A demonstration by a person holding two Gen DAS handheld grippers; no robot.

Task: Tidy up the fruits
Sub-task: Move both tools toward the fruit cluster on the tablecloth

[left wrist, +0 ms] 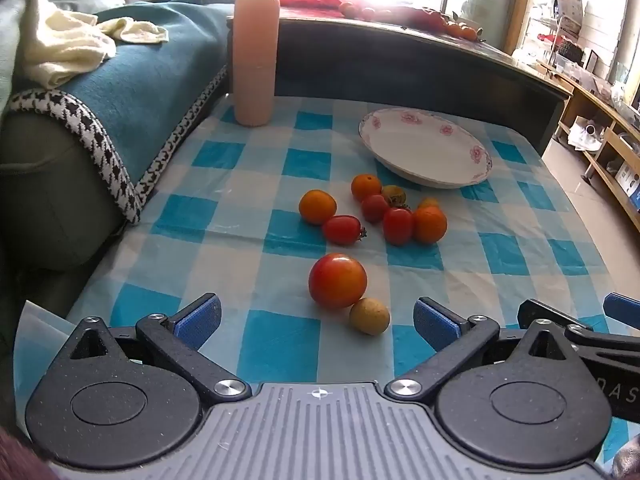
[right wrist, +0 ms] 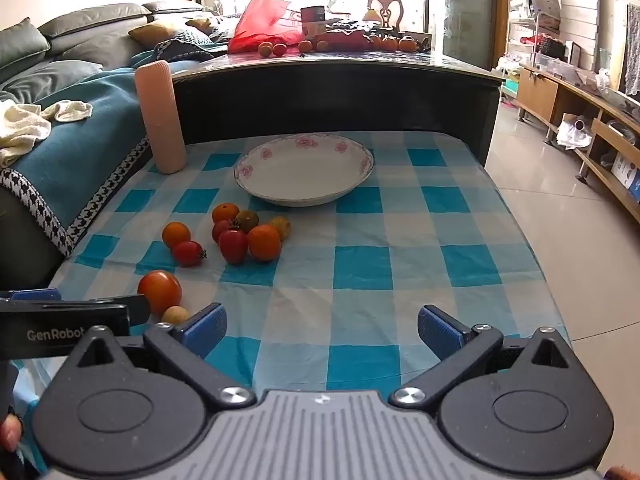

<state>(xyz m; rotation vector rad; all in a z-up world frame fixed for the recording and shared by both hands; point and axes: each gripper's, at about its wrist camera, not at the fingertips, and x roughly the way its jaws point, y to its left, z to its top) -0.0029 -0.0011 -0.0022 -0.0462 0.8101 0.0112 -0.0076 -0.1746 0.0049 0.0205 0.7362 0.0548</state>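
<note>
A large red tomato (left wrist: 337, 280) and a small tan longan (left wrist: 369, 316) lie just ahead of my open, empty left gripper (left wrist: 316, 320). Farther on is a cluster of several small oranges and cherry tomatoes (left wrist: 396, 216). An empty white plate with pink flowers (left wrist: 428, 148) sits beyond them. In the right wrist view the plate (right wrist: 304, 168), the cluster (right wrist: 248, 236), the tomato (right wrist: 160, 291) and the longan (right wrist: 175, 315) lie to the left of my open, empty right gripper (right wrist: 322, 330), which hovers over bare cloth.
A blue-and-white checked cloth (right wrist: 360, 272) covers the low table. A tall pink cylinder (left wrist: 256, 60) stands at the back left. A sofa with a blue blanket (left wrist: 132, 80) borders the left side. A dark table (right wrist: 336, 92) with more fruit stands behind. Tiled floor is to the right.
</note>
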